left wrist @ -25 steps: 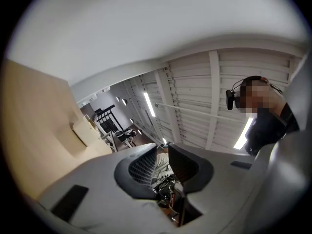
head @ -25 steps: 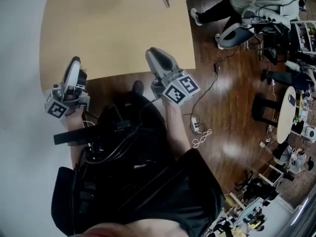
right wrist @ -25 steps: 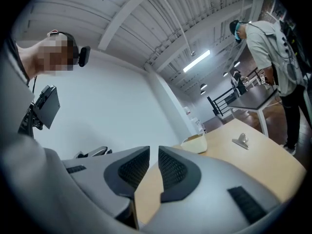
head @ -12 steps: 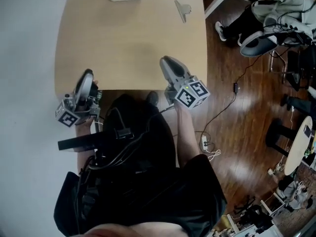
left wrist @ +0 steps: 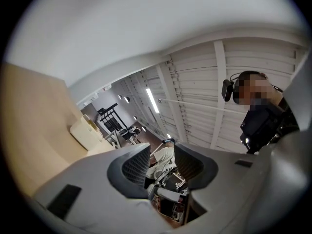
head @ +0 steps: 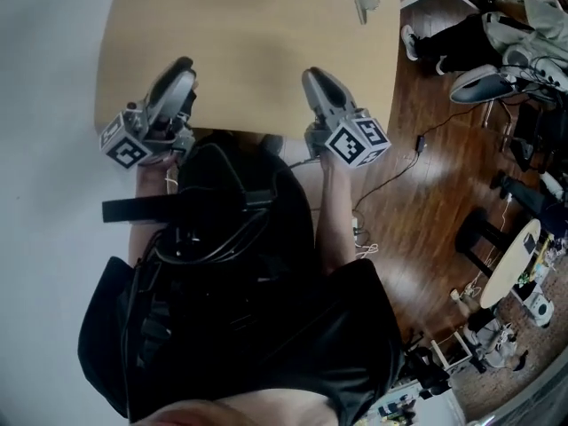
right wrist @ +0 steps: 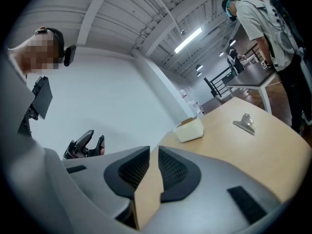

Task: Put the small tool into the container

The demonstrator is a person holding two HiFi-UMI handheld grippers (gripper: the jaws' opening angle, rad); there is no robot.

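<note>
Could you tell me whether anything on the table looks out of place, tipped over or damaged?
Nothing stands out. The metal clip lies on the table, apart from the cream container, which sits upright near the far end. Nothing looks spilled or broken.
</note>
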